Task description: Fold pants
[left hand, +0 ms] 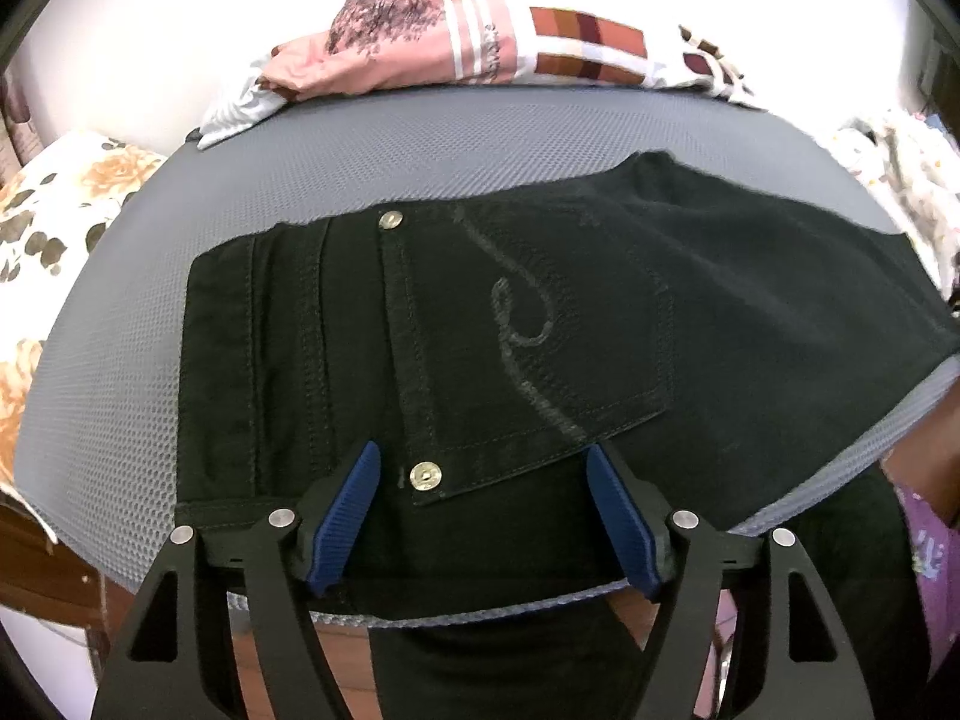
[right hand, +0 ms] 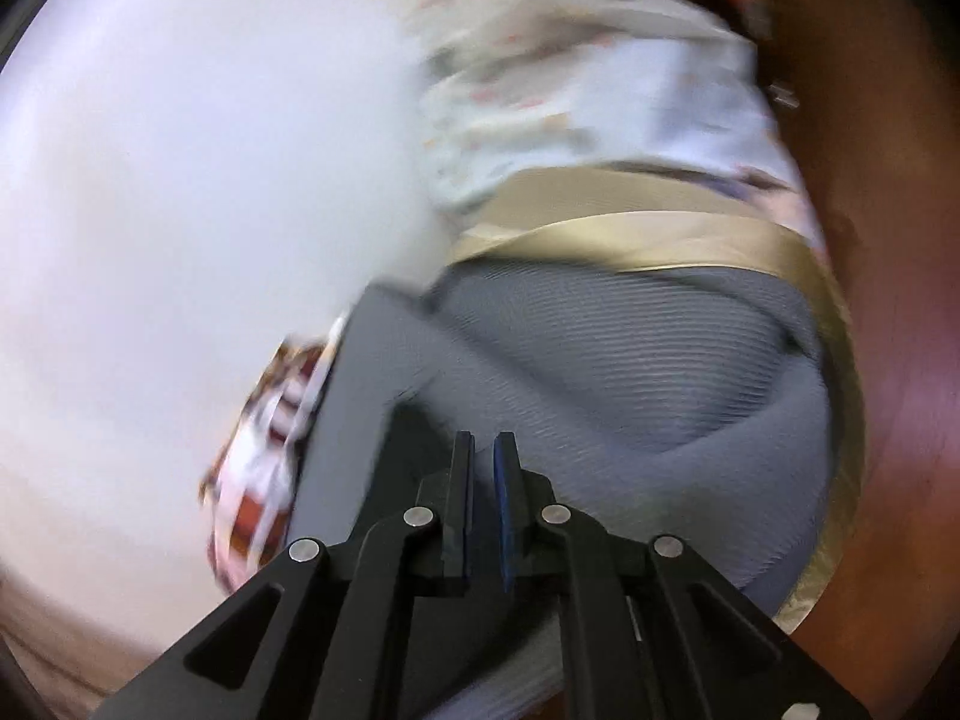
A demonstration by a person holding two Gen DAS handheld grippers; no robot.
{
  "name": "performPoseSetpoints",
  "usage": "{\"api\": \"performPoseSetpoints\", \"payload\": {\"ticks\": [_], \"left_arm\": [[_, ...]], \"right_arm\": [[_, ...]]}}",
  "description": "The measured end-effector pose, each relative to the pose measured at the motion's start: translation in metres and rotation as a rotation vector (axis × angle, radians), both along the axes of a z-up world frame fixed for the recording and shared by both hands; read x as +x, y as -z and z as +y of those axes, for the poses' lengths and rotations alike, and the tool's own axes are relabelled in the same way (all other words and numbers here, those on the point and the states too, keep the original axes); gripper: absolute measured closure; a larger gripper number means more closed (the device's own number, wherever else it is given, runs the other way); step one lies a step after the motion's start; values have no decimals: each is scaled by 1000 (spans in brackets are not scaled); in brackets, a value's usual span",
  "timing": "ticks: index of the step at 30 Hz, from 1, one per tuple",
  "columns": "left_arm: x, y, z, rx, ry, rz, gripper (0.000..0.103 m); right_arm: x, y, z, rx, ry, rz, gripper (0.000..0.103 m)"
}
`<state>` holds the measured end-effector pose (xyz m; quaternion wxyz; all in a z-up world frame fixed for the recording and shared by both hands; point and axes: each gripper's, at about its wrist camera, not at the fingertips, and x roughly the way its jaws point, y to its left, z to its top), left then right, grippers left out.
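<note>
In the left wrist view, black jeans (left hand: 540,324) lie folded flat on a grey mesh mattress (left hand: 120,360). A back pocket with curved stitching and two metal rivets faces up. My left gripper (left hand: 483,450) hangs open just over the near edge of the jeans. Its blue pads (left hand: 351,516) stand wide apart on either side of the lower rivet (left hand: 425,474) and press on nothing. The right wrist view is blurred. There my right gripper (right hand: 485,441) is shut with only a thin slit between the pads and nothing in it, above the grey mattress (right hand: 630,360). No jeans are clearly seen there.
A heap of pink and checked cloth (left hand: 480,30) lies at the mattress's far edge. A floral pillow (left hand: 60,210) is on the left and white printed fabric (left hand: 900,180) on the right. A person's purple clothing (left hand: 930,540) is at the near right. A gold cloth strip (right hand: 660,234) borders the mattress.
</note>
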<state>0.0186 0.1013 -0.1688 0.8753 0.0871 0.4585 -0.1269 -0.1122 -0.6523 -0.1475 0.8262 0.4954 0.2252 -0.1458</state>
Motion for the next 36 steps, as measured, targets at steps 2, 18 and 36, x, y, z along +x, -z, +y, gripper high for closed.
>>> {"api": "performPoseSetpoints", "payload": {"ticks": [2,18,36], "left_arm": [[-5,-9,-3,-9,14,-39,31],[-6,-19,3,10,11,-95,31],[2,-5,19,-16,-39,-37,31]], "right_arm": [[29,-17,30,-67,-167,21,94],[244,18,287,-513,-1013,379,99],[220,9,158,-562,-650,460,103]]}}
